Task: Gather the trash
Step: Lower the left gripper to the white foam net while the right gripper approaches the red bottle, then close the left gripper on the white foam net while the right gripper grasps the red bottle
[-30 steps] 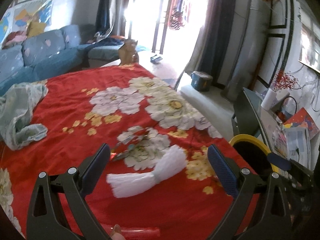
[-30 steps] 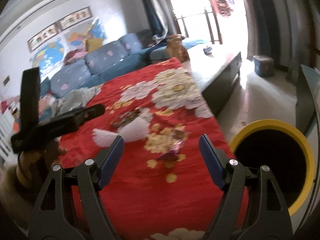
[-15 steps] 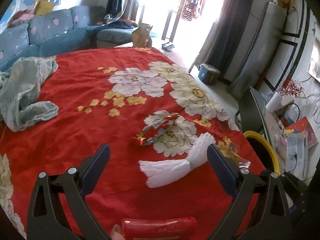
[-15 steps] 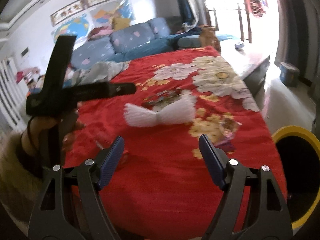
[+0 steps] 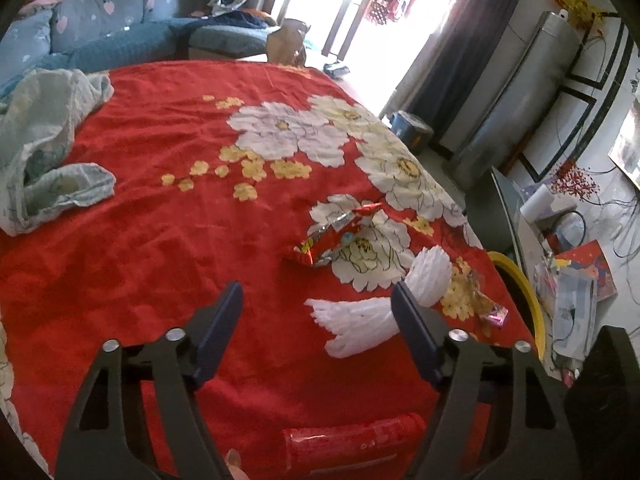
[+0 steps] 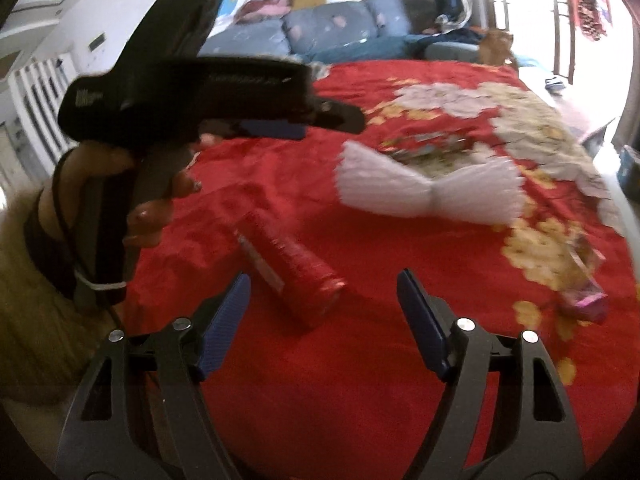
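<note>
Bin rim (image 5: 524,292) beside quilt (image 5: 160,240); crumpled cloth (image 5: 48,152), perhaps clothing.

I see daylight blowing out the tall glass doorway (image 5: 352,4). My right view is motion-blurred. Fisheye edges curve and darken.

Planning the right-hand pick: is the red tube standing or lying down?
Lying down: the red tube rests lengthwise on the red floral cloth.

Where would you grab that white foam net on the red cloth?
At its pinched waist. The foam net lies flat on the red cloth, fanned out at both ends and narrow in the middle, like a bow. Coming from above, with the fingers either side of that narrow part, looks best; the flared ends seem too wide and floppy. The right gripper is empty, its jaws closing.
</note>
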Available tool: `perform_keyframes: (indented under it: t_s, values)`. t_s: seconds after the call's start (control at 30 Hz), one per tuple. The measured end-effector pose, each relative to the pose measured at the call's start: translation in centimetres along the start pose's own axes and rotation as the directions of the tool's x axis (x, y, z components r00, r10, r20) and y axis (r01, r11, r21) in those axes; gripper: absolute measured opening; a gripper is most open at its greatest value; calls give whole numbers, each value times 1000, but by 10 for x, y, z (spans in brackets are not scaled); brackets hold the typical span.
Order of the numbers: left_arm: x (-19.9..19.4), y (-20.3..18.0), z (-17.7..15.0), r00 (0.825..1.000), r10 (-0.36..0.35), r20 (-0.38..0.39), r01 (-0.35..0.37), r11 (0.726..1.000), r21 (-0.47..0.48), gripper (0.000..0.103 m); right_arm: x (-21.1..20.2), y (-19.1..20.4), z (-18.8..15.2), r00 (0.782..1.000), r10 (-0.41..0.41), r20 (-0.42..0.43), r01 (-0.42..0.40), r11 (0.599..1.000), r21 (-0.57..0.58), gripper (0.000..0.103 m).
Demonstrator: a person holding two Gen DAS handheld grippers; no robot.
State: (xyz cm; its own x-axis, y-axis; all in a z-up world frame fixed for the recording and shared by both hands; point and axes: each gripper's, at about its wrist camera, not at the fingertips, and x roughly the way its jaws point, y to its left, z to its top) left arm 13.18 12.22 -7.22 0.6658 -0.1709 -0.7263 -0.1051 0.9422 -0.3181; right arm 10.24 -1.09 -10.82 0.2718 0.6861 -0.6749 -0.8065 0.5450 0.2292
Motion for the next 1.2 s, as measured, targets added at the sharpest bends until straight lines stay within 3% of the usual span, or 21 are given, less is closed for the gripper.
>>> perform_keyframes:
  t_s: [0.2,0.37,0.63,0.7,0.93,1.2]
  values:
    - [13,3,-3,997,-66,-48,66,998,-12,62,20,11,2,999,25,-44,-27,999,-45,58]
    - [23,0,-6,992,-100,-76,100,995,2,53,26,13,0,998,24,-55,-28,997,-67,44]
    - [37,-5,-8,984,-141,-112,144,990,11,29,15,14,-8,998,-1,-62,-4,996,-89,37]
    - [37,-9,-10,984,-140,-112,144,989,24,19,10,12,-10,998,-12,-63,7,997,-81,37]
    - [18,-24,-8,990,-134,-43,137,987,85,13,-14,-4,-25,999,-23,-47,22,1000,-21,34]
    - [-15,-41,0,988,-146,57,138,983,124,12,-50,-36,-17,998,-40,57,34,994,101,30]
